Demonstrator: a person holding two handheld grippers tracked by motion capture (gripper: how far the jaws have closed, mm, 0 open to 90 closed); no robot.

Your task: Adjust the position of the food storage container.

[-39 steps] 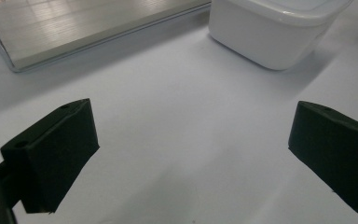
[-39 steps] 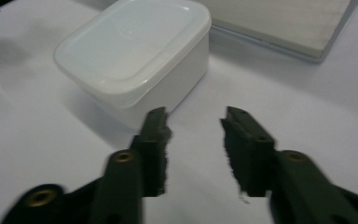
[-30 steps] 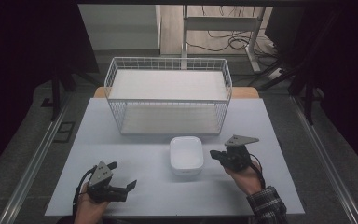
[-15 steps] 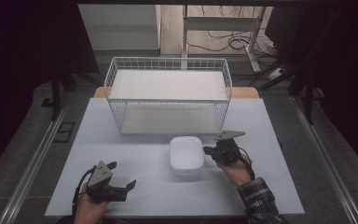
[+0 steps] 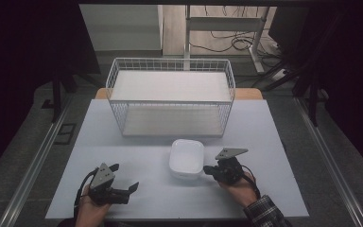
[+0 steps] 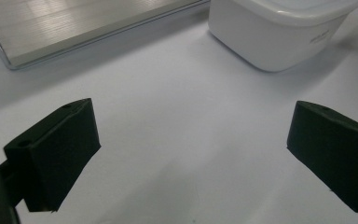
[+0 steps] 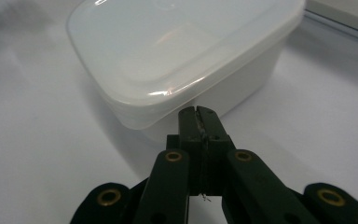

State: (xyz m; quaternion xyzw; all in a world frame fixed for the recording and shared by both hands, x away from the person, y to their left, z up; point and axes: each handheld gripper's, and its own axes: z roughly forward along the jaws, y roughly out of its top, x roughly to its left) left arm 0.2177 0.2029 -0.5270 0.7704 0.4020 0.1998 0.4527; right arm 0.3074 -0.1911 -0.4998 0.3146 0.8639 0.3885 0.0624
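Two grippers low over the white table point(image 5: 264, 123), a lidded tub between them.

The wire basket point(image 5: 170, 97) stands at the far side. Near it, right of centre, sits the white lidded tub point(image 5: 186, 158). My right gripper point(image 7: 199, 112) has its jaws pressed together, tips just under the tub's lid rim. My left gripper point(image 6: 191, 149), near left and well apart from the tub, holds its jaws spread wide over bare table.

White lidded plastic container point(image 5: 186, 158) upright on table, lid apparently closed
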